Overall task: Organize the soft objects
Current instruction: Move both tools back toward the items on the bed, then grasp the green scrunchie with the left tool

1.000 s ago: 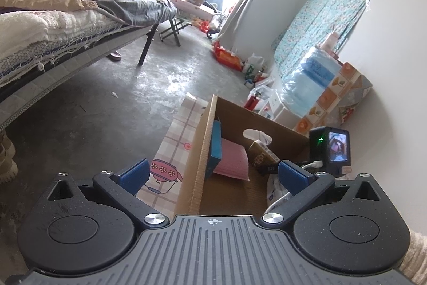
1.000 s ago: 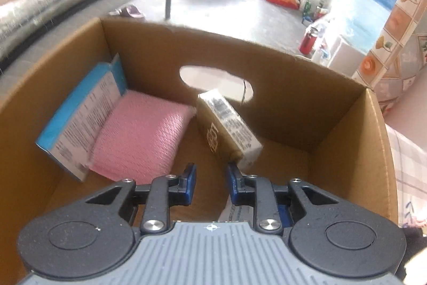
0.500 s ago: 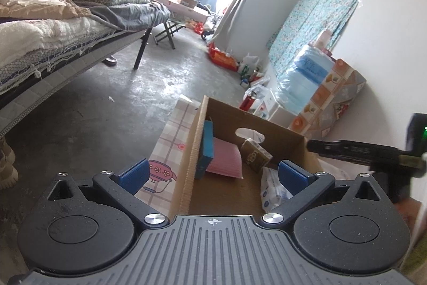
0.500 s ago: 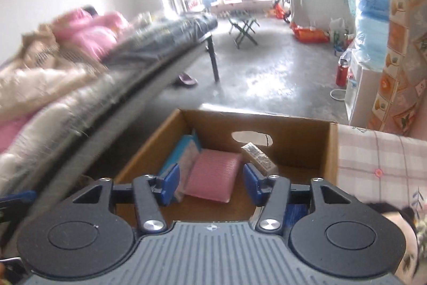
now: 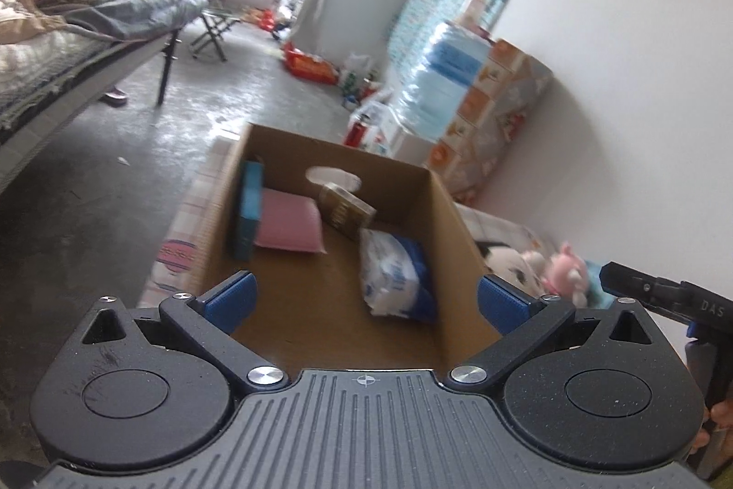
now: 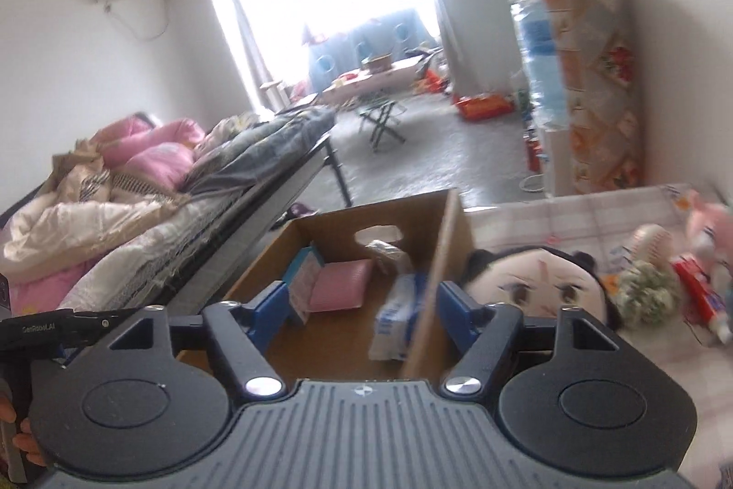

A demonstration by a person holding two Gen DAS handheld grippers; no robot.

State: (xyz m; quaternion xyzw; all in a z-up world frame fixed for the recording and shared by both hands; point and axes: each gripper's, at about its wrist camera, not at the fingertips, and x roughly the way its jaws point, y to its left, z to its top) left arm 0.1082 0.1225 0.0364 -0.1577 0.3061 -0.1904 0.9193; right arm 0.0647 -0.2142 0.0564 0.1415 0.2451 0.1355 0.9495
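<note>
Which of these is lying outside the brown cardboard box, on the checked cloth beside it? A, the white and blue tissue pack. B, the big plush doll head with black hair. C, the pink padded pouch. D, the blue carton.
B: the big plush doll head with black hair sits on the checked cloth, past the brown cardboard box wall; the others are inside.

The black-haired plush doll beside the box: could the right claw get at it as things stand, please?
Probably yes. The right claw is open and empty, and the plush doll lies uncovered on the checked cloth, outside the cardboard box wall, with nothing over it.
</note>
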